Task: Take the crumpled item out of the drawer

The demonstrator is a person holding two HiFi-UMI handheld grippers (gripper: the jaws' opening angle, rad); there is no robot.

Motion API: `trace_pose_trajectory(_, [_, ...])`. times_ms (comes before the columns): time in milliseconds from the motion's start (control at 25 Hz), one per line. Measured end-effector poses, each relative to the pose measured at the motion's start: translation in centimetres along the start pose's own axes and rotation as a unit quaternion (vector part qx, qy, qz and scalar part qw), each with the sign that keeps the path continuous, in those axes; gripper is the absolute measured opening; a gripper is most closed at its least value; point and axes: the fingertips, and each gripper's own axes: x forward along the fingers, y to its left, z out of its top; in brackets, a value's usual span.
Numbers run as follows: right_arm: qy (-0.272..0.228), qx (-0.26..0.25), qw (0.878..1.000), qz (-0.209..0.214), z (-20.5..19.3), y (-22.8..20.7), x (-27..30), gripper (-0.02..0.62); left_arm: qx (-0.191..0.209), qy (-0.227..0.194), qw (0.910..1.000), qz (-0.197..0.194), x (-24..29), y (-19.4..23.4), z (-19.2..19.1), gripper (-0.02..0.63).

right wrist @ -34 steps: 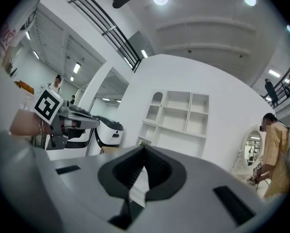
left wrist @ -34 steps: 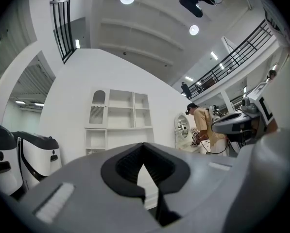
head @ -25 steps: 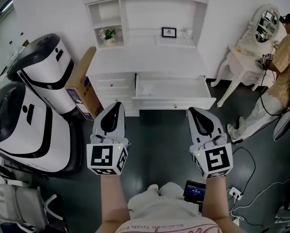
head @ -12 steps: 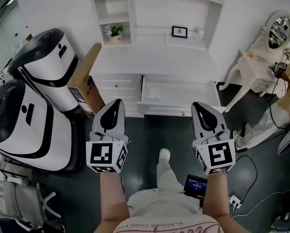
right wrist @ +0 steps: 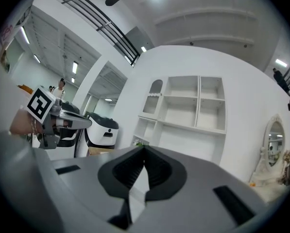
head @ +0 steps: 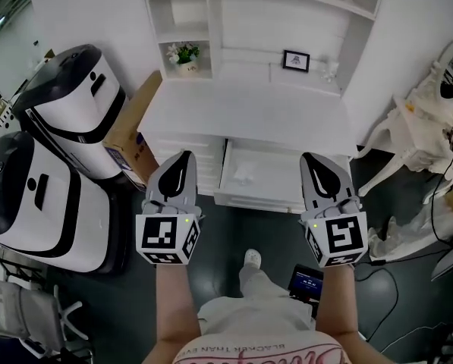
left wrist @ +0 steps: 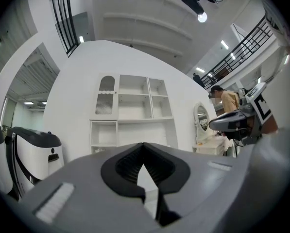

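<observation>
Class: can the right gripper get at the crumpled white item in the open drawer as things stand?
Probably yes. The white drawer is pulled open, the crumpled white item lies uncovered inside, and nothing stands between it and the right gripper. The gripper's jaws are shut, so they must open first.

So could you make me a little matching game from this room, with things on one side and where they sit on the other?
Things
1. potted plant
2. picture frame
3. crumpled item
4. cardboard box

Places
A. inside the open drawer
B. between the desk and the white machine
C. in the left shelf cubby
D. at the back of the desk, right of the middle

Pairs: 1-C, 2-D, 3-A, 4-B
</observation>
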Motion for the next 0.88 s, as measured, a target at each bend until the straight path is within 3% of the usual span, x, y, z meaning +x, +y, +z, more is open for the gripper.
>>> trace_pose_trajectory(240, [-0.003,-0.002,1.000,0.017,-1.5,-4.2,7.3,0.005,-0.004,0.007,0.9998,0.019,7.7,1.5,-1.1,0.009])
trace_pose_trajectory(520, [0.007,0.036,0.998,0.044,-3.9,-7.7,13.2,0.018,-0.005,0.019,0.9995,0.025,14.5,1.9,-2.1,0.009])
trace_pose_trajectory(720, [-0.001,0.066,0.996,0.061,-4.8,-9.6,16.2,0.263,-0.004,0.029,0.9992,0.028,17.9,2.2,-3.0,0.009])
trace_pose_trajectory(880, [0.007,0.076,0.995,0.067,-5.9,-10.3,17.9,0.298,0.000,0.035,0.9990,0.029,19.5,2.5,-3.4,0.009])
